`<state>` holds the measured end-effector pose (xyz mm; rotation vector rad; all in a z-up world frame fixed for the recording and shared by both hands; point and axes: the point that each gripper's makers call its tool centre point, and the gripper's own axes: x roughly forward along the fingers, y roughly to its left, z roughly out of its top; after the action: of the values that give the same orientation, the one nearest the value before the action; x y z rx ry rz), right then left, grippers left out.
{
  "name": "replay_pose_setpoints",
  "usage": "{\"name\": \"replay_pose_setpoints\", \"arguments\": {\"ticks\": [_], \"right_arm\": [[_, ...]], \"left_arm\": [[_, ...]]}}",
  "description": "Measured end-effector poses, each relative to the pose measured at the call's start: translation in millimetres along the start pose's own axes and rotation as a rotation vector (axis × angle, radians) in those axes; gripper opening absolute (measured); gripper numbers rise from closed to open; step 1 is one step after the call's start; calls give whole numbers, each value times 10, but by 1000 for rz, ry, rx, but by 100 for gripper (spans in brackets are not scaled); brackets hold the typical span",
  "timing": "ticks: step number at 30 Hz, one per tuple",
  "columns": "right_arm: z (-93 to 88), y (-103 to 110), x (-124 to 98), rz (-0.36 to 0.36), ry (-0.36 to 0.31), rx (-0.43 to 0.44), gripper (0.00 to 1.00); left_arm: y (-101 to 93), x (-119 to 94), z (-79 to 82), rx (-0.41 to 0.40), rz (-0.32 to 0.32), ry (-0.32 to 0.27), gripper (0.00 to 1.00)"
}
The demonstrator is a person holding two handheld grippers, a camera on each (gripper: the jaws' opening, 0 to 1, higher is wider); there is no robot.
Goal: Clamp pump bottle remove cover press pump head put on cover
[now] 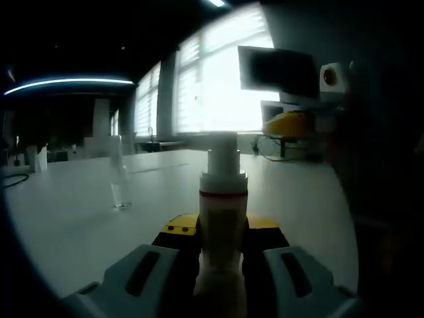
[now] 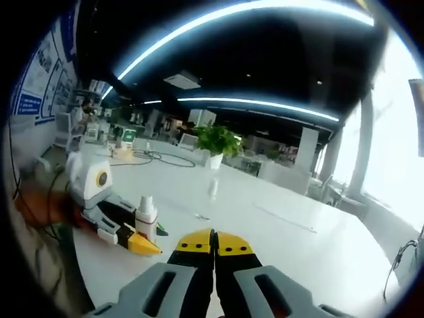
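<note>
My left gripper (image 1: 222,255) clamps the bottle (image 1: 222,225) upright. The clear cover (image 1: 119,182) stands apart on the table (image 1: 79,218). My right gripper (image 2: 213,244) is closed, holding nothing.

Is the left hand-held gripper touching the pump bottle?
Touching: the left gripper view shows the left hand-held gripper with its jaws pressed against both sides of the pump bottle.

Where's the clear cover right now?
In the left gripper view the clear cover stands upright on the white table, left of the pump bottle clamped in the left gripper.
</note>
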<state>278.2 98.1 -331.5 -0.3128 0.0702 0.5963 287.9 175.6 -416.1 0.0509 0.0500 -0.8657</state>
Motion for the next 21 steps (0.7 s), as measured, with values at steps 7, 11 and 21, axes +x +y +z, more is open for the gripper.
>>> {"name": "replay_pose_setpoints", "arguments": {"ticks": [7,11,21], "right_arm": [[123,91,16,35,-9,-35,0],[156,105,40,45,6,-77,0],[291,128,71,98,45,-185,0]], "left_arm": [[-1,1,2,3,-2,0,14],[-2,-1,2,5,-1,0,14],[-13,0,2,1,-5,0,14]]}}
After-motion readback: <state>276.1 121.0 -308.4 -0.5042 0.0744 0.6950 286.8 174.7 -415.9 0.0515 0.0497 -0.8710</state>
